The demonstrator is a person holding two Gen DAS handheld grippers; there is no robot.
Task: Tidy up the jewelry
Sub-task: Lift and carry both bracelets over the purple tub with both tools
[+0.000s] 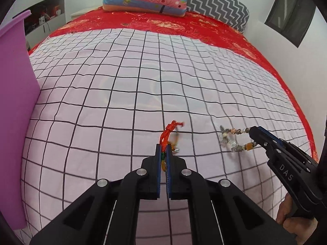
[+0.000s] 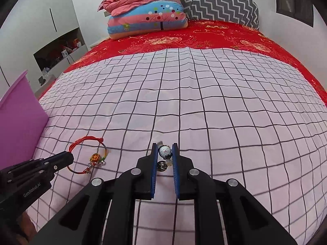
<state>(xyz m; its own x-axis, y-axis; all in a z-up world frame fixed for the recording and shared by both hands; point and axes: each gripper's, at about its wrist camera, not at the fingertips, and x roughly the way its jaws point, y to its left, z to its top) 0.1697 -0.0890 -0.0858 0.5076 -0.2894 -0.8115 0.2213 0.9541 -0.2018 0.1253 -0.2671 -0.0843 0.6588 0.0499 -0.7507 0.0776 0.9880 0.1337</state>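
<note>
My left gripper [image 1: 163, 146] is shut on a red cord bracelet [image 1: 168, 131] with a gold charm, held just above the checked sheet; it also shows in the right wrist view [image 2: 70, 155], where the bracelet [image 2: 86, 143] hangs from the gripper tip as a loop. My right gripper [image 2: 165, 145] is shut on a beaded bracelet [image 2: 164, 152], with a pale round bead between the pads. In the left wrist view the right gripper [image 1: 252, 131] holds the beaded bracelet [image 1: 235, 137] at the lower right. A purple box [image 1: 14, 102] stands at the left.
The bed carries a white checked sheet [image 1: 122, 91] over a red cover [image 1: 163, 23]. Pillows [image 2: 149, 20] and folded pink bedding are stacked at the head. The purple box also shows in the right wrist view [image 2: 18, 118]. A wall runs along the right side.
</note>
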